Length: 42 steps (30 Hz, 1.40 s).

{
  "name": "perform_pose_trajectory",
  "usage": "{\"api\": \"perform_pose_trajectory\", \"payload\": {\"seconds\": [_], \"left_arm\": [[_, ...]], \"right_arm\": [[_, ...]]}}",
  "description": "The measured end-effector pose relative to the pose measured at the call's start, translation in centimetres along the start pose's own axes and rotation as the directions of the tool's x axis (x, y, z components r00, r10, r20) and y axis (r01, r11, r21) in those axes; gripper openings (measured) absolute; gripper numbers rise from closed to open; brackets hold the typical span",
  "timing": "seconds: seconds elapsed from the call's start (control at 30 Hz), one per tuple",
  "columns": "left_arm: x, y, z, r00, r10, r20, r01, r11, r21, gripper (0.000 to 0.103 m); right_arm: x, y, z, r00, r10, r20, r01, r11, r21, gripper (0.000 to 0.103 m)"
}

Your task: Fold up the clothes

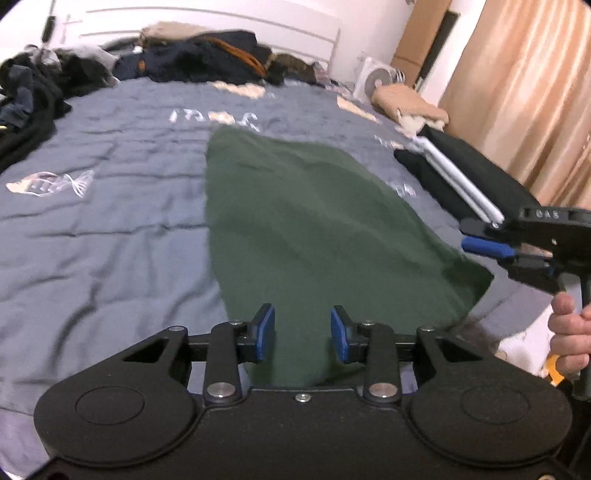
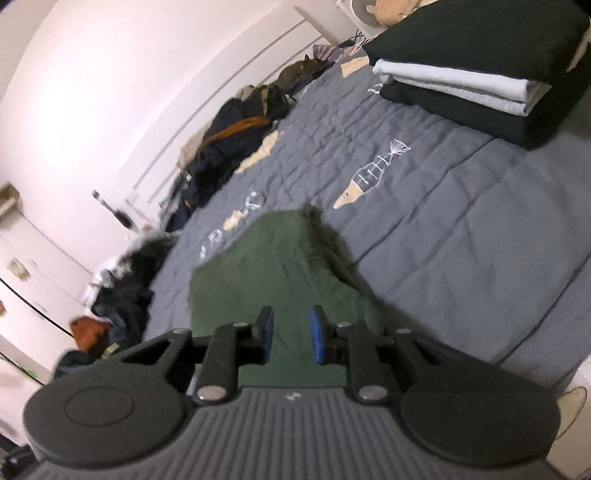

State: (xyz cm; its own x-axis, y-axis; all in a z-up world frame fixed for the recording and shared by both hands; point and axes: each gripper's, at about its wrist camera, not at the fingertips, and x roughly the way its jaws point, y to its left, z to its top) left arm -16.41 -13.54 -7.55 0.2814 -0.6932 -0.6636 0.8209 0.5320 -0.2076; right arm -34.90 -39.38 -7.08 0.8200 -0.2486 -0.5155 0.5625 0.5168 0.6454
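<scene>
A green garment [image 1: 295, 221] is spread flat mid-bed on the grey quilt [image 1: 110, 240], its near end at the bed's near edge. Both the left gripper [image 1: 303, 338] and right gripper [image 2: 291, 334] are held above it, pads spread, nothing pinched. Folded clothes [image 2: 480, 74] are stacked at the right edge.

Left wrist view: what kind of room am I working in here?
Most likely a bedroom. The green garment lies on a bed with a grey quilt, a white headboard stands behind heaped clothes, and a curtain hangs at the side.
</scene>
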Motion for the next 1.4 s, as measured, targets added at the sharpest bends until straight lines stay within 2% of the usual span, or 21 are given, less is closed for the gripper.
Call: {"api": "perform_pose_trajectory", "payload": {"seconds": [0.07,0.13,0.17,0.23,0.4,0.47,0.5,0.67,0.7,0.73,0.8,0.93,1.0,1.07,1.13,1.17,1.2,1.23,1.27,1.33,1.4], "left_arm": [[-0.1,-1.3,-0.6,0.997,0.077,0.006,-0.077,0.987,0.141,0.038],[-0.5,-2.6,-1.3,0.992,0.123,0.023,-0.125,0.948,0.294,0.052],[-0.8,-3.2,-1.8,0.989,0.141,0.039,-0.145,0.919,0.368,0.056],[-0.9,-4.1,-2.7,0.985,0.160,0.067,-0.173,0.873,0.457,0.071],[0.0,-6.8,-4.4,0.971,0.198,0.137,-0.239,0.736,0.634,0.071],[0.8,-7.7,-5.0,0.969,0.203,0.139,-0.241,0.678,0.694,0.071],[1.1,-8.0,-5.3,0.970,0.203,0.135,-0.237,0.661,0.712,0.070],[3.1,-8.2,-6.6,0.945,0.271,0.185,-0.307,0.533,0.788,0.050],[3.4,-8.2,-6.8,0.941,0.279,0.192,-0.316,0.518,0.795,0.045],[3.7,-8.0,-6.9,0.938,0.284,0.199,-0.323,0.506,0.800,0.035],[4.0,-7.8,-7.0,0.938,0.289,0.190,-0.318,0.505,0.802,0.023],[3.7,-7.2,-6.2,0.937,0.300,0.177,-0.319,0.536,0.781,0.014],[3.0,-6.8,-6.0,0.936,0.312,0.160,-0.319,0.569,0.758,0.013],[2.7,-6.0,-5.4,0.937,0.322,0.133,-0.315,0.618,0.720,0.013],[2.4,-5.3,-4.8,0.940,0.325,0.103,-0.305,0.667,0.680,0.014],[2.3,-5.0,-4.6,0.942,0.323,0.090,-0.297,0.681,0.669,0.014],[2.3,-5.1,-4.6,0.941,0.326,0.094,-0.301,0.677,0.671,0.017],[2.3,-5.5,-4.9,0.941,0.323,0.103,-0.303,0.660,0.687,0.018],[2.3,-6.0,-5.3,0.941,0.319,0.113,-0.302,0.641,0.706,0.018],[2.6,-6.8,-6.1,0.941,0.310,0.134,-0.303,0.598,0.742,0.028],[3.0,-7.5,-6.7,0.940,0.302,0.161,-0.312,0.561,0.767,0.030]], "right_arm": [[0.1,0.0,0.1,1.000,-0.009,0.000,0.009,1.000,0.004,0.022],[-0.1,-0.2,0.2,1.000,-0.024,0.002,0.024,1.000,0.011,0.024],[-0.2,-0.4,0.3,0.999,-0.033,0.004,0.033,0.999,0.015,0.026],[-0.6,-0.7,0.4,0.998,-0.057,0.009,0.057,0.998,0.018,0.029],[-1.9,-1.5,1.0,0.991,-0.126,0.047,0.125,0.992,0.033,0.035],[-1.8,-1.8,1.2,0.988,-0.149,0.045,0.148,0.989,0.024,0.035],[-1.8,-1.9,1.2,0.987,-0.157,0.038,0.157,0.987,0.022,0.036],[-0.6,-1.9,0.7,0.984,-0.175,-0.029,0.174,0.985,-0.011,0.036],[-0.3,-1.8,0.5,0.983,-0.178,-0.042,0.177,0.984,-0.020,0.036],[0.0,-1.6,0.4,0.982,-0.183,-0.051,0.182,0.983,-0.029,0.036],[0.4,-1.3,0.0,0.978,-0.202,-0.051,0.199,0.979,-0.052,0.036],[0.8,-1.0,-0.5,0.977,-0.211,-0.041,0.208,0.975,-0.073,0.031],[0.7,-1.2,-0.5,0.983,-0.177,-0.050,0.174,0.983,-0.052,0.024],[0.7,-1.6,-0.5,0.987,-0.145,-0.062,0.145,0.989,-0.013,0.017],[0.7,-2.0,-0.5,0.990,-0.118,-0.077,0.121,0.992,0.035,0.013],[0.9,-2.2,-0.5,0.990,-0.113,-0.087,0.118,0.992,0.055,0.013],[1.0,-2.5,-0.6,0.989,-0.108,-0.097,0.115,0.991,0.075,0.013],[1.1,-2.6,-0.6,0.989,-0.105,-0.105,0.114,0.990,0.088,0.013],[1.2,-2.6,-0.7,0.989,-0.107,-0.107,0.116,0.990,0.085,0.013],[1.4,-2.5,-0.8,0.988,-0.111,-0.110,0.120,0.989,0.081,0.013],[1.5,-2.5,-0.9,0.987,-0.114,-0.114,0.124,0.989,0.076,0.015]]}}
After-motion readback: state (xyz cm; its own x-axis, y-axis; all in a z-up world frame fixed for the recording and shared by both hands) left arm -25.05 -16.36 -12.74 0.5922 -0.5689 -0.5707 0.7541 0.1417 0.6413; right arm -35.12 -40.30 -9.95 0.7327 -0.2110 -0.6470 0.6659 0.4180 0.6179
